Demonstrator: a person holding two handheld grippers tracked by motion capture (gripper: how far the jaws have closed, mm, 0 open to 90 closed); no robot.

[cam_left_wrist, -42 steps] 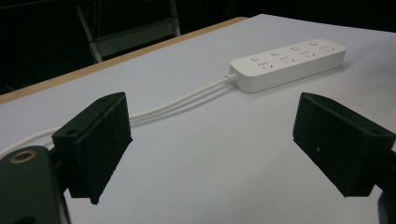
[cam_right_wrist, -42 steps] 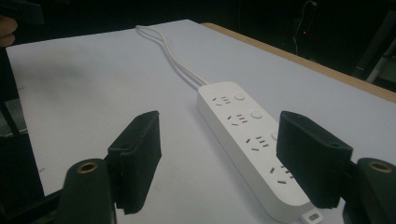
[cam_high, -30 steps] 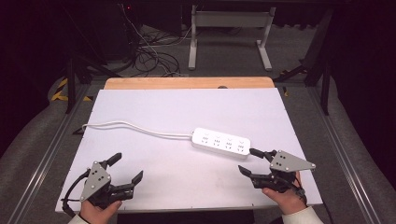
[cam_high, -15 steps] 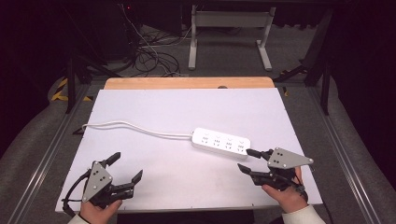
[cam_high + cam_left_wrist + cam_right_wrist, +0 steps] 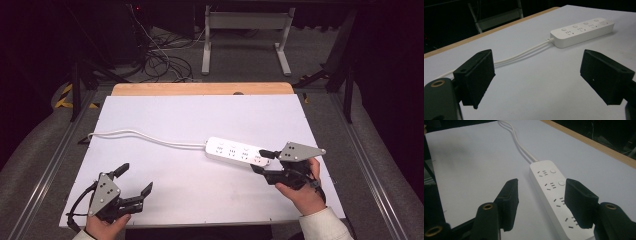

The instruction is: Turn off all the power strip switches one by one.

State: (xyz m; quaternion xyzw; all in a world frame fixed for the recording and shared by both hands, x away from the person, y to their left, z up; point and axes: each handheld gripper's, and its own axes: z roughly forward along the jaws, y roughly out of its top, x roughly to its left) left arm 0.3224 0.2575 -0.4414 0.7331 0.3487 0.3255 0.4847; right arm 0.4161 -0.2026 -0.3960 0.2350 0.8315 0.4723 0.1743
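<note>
High view: power strip (image 5: pixel 239 151) lies flat on counter (image 5: pixel 165 120), long axis left-right, cable (image 5: pixel 140 136) leaving leftward. Right claw (image 5: pixel 261 159), half-wide, has just been closing at its right end, not gripping; left claw (image 5: pixel 134 180) wide, empty.

- The high view looks forward and down from above the person's side of the counter (image 5: pixel 200 115), far enough back to take in the whole white top, its wooden far edge and the dark floor beyond.
- The left gripper view rides low and close over the counter, looking along two black fingers (image 5: pixel 476 75) from the lower corners toward the power strip (image 5: pixel 581 31) at the upper right of the frame.
- The right gripper view sits nearer still, just above the power strip (image 5: pixel 554 197), facing along its length toward its cord (image 5: pixel 521 147) at the upper centre.
- All three views share the power strip (image 5: pixel 237 151), its white cord and the white top around them.
</note>
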